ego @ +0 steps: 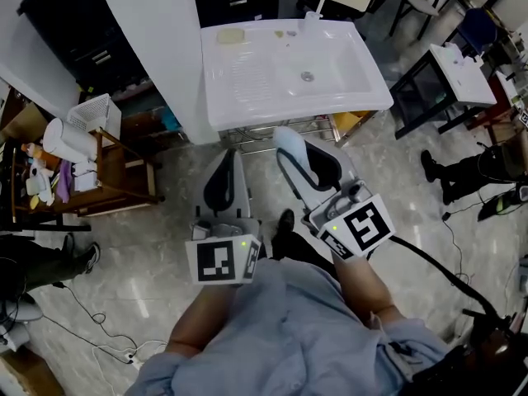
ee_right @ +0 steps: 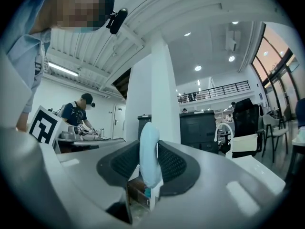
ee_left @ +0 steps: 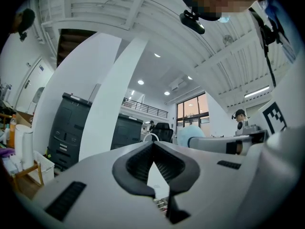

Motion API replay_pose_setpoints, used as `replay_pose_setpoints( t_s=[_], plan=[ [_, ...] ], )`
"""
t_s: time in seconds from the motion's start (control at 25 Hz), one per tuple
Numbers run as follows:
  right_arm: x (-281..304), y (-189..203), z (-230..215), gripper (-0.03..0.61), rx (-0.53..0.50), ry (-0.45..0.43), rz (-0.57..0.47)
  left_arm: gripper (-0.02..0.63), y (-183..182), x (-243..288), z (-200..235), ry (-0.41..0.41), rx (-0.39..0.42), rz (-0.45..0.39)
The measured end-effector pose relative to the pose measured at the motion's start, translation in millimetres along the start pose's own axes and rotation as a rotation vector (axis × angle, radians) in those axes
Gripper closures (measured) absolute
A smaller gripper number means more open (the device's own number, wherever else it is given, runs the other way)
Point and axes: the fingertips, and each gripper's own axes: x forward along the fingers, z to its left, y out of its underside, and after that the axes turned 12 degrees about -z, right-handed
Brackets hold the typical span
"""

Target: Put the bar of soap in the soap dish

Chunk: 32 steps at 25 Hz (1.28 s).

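Observation:
The pale blue bar of soap [ee_right: 149,151] stands on edge between the pads of my right gripper [ee_right: 148,144], which is shut on it. In the head view that gripper [ego: 290,145] hangs just in front of the white sink [ego: 247,115], with the soap [ego: 285,139] at its tip. My left gripper [ego: 224,162] is beside it on the left, jaws together and empty; its tips [ee_left: 153,146] meet in its own view. A small beige soap dish [ego: 231,35] sits on the sink's back left corner, well beyond both grippers.
A faucet [ego: 318,2] rises at the sink's back edge. A white pillar [ego: 157,48] stands left of the sink. Further left is a wooden cart [ego: 91,167] with a white basket. A second sink [ego: 460,73] and a person's legs [ego: 462,172] are at right. Cables cross the floor.

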Motion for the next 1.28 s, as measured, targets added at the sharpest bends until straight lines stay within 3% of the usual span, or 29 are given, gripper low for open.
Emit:
replay_pose_setpoints(
  t_s=[0.36, 0.72, 1.0, 1.28],
  plan=[
    [22, 16, -55, 0.463, 0.016, 0.016, -0.015, 0.609, 34, 56, -5, 0.027, 0.030, 0.059],
    [59, 36, -156, 0.463, 0.059, 0.028, -0.027, 0.609, 76, 156, -19, 0.056, 0.086, 0.120],
    [83, 31, -211, 0.463, 0.060, -0.021, -0.065, 0.609, 79, 215, -28, 0.037, 0.139, 0.103],
    [104, 39, -234, 0.463, 0.090, -0.048, -0.073, 0.609, 82, 232, -16, -0.010, 0.188, 0.127]
  ],
)
